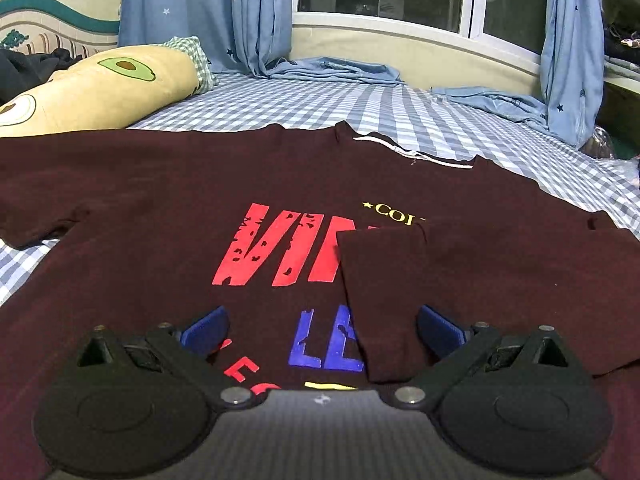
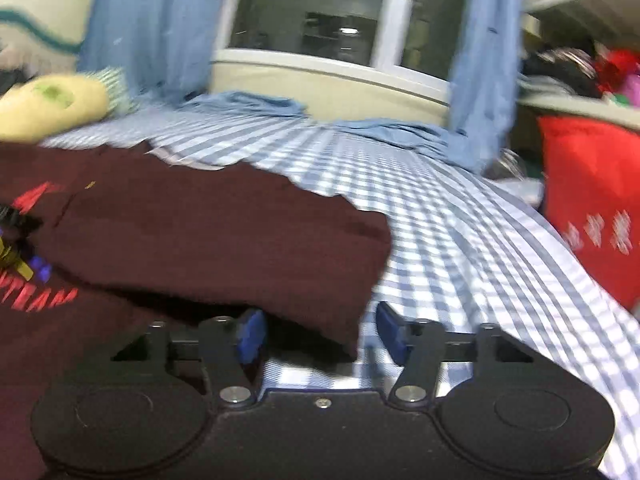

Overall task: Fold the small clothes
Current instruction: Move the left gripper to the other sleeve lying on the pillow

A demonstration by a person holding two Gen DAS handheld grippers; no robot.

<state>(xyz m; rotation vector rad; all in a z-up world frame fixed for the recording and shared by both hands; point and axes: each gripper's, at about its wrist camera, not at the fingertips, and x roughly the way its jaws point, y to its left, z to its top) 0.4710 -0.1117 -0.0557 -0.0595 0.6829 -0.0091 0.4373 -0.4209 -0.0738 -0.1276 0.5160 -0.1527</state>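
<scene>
The maroon T-shirt (image 1: 160, 184) lay print-up on the checked bedsheet (image 1: 360, 104), its right sleeve (image 1: 384, 280) already folded inward over the lettering. The left gripper (image 1: 320, 332) hovered over the print, fingers wide, holding nothing. The right gripper (image 2: 318, 330) stood partly open at the folded side's near edge, nothing pinched. Risk, in my judgement: a finger could snag that loose edge and undo the fold.
</scene>
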